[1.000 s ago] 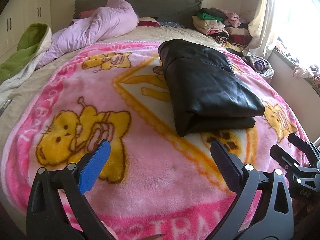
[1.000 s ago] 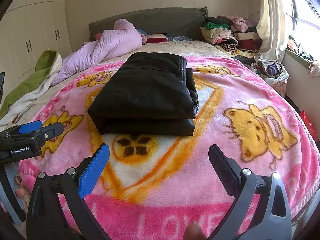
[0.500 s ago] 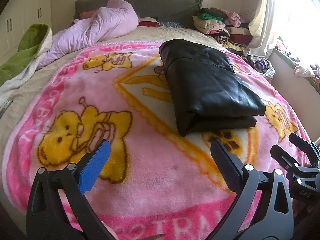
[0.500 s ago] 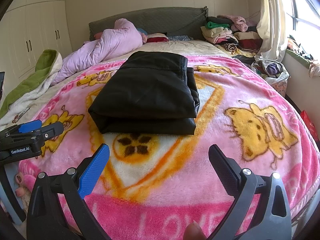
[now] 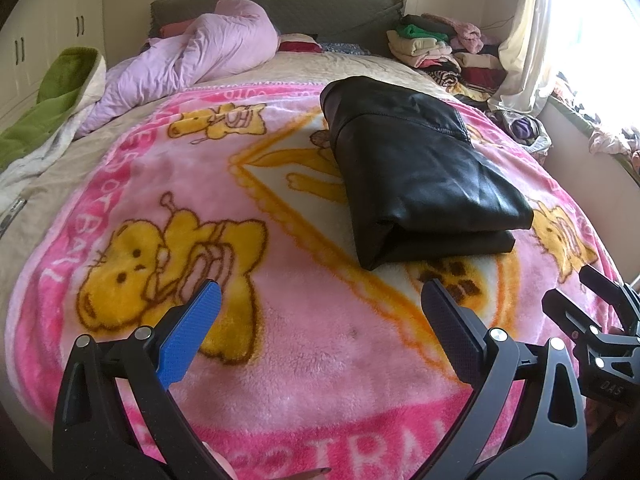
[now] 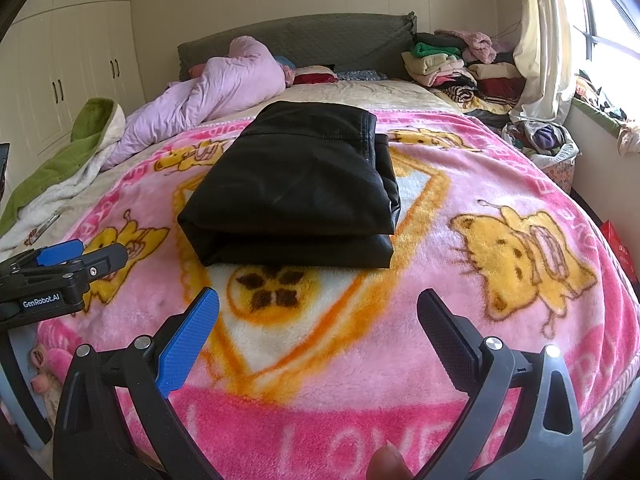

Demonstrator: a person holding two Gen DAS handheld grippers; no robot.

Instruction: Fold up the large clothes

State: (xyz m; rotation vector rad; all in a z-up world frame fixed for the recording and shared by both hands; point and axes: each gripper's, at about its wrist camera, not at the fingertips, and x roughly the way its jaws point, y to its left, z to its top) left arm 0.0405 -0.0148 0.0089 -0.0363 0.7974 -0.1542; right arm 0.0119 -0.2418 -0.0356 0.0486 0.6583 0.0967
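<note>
A black leather-like garment (image 5: 416, 168) lies folded into a flat rectangular stack on the pink cartoon blanket (image 5: 280, 320); it also shows in the right wrist view (image 6: 296, 188). My left gripper (image 5: 320, 316) is open and empty, held over the blanket's near end, short of the garment's left front corner. My right gripper (image 6: 318, 320) is open and empty, in front of the garment's near edge. Each gripper shows in the other's view, the right one (image 5: 592, 320) at the right edge, the left one (image 6: 60, 268) at the left edge.
A lilac duvet (image 6: 224, 92) and a green-and-white blanket (image 6: 72, 148) lie at the bed's far left. Stacked folded clothes (image 6: 452, 64) sit by the grey headboard (image 6: 304, 40). A curtain (image 6: 540, 40), a basket of clothes (image 6: 548, 144) and a window ledge are on the right. Wardrobes line the left wall.
Almost nothing: both views have shifted very slightly, and both grippers stay open and empty while the folded garment lies still.
</note>
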